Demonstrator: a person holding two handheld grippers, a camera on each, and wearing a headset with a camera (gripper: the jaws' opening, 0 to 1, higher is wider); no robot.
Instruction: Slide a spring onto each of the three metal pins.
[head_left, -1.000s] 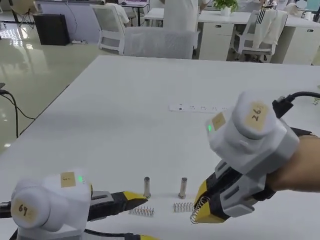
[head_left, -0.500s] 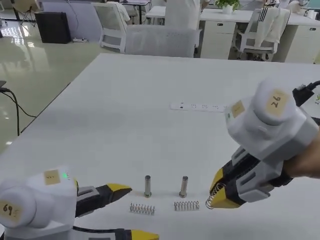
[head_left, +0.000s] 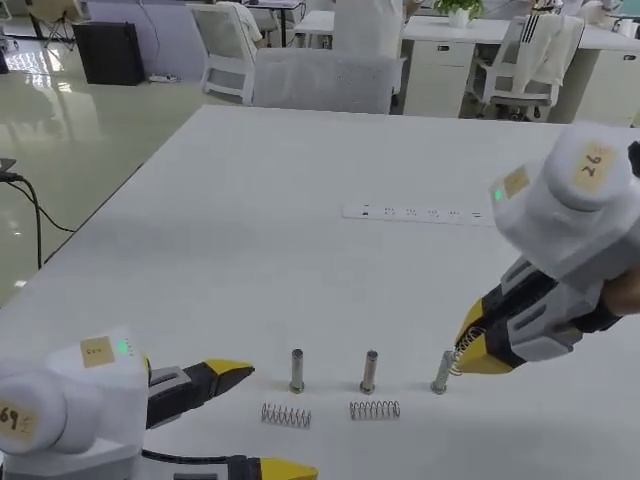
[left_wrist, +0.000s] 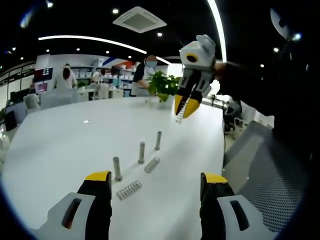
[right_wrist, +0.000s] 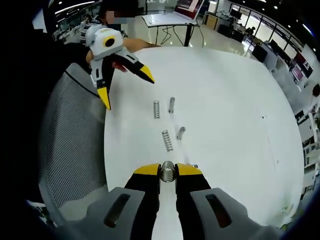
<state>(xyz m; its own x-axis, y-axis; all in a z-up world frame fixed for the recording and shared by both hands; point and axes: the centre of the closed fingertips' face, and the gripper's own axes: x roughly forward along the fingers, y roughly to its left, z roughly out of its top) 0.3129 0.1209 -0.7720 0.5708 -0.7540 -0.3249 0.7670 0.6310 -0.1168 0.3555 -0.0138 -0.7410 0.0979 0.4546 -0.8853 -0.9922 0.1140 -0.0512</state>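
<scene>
Three short metal pins stand upright in a row on the white table: left pin, middle pin, right pin. Two springs lie flat in front of them, one by the left pin and one by the middle pin. My right gripper is shut on a third spring, whose free end hangs right beside the top of the right pin; I cannot tell whether they touch. My left gripper is open with nothing in it, low and left of the pins.
A white power strip lies further back on the table. The table's near edge is just below the springs. A grey mesh chair stands by the table, and office chairs and desks stand beyond the far edge.
My right gripper has carried its spring to the right, uncovering the third pin, and now holds it by that pin's top. The left gripper has drawn back a little to the left.
</scene>
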